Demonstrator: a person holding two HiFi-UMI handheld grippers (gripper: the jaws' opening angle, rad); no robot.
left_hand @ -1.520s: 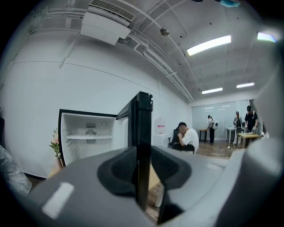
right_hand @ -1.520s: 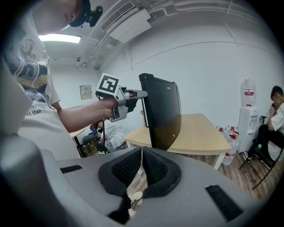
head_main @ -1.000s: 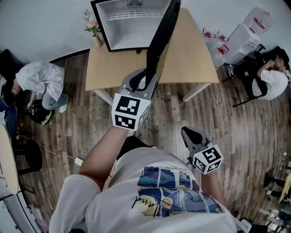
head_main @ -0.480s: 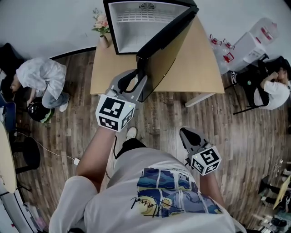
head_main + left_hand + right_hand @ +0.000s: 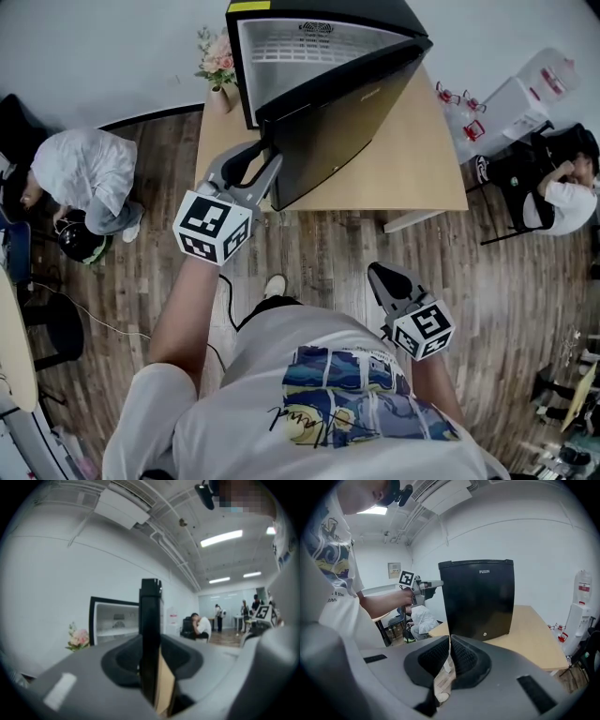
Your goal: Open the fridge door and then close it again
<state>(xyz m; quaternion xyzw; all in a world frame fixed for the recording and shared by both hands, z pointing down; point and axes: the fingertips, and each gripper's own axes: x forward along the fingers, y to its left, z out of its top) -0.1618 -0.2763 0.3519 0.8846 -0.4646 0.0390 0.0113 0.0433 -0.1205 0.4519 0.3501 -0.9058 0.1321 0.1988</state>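
In the head view the fridge (image 5: pixel 319 9) is cut off by the upper edge and its interior is largely hidden by the door (image 5: pixel 337 122), while the standing people (image 5: pixel 219 617) in the left gripper view are too small to be detailed.

White T-shirt (image 5: pixel 267 384) with blue print; grey left tongs (image 5: pixel 265 155), right tongs (image 5: pixel 380 274)

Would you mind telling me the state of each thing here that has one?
Fridge door: partly open.
Fridge: white inside showing.
Left gripper: jaws apart and just been opening, the door's edge between them.
Right gripper: shut, holding nothing.
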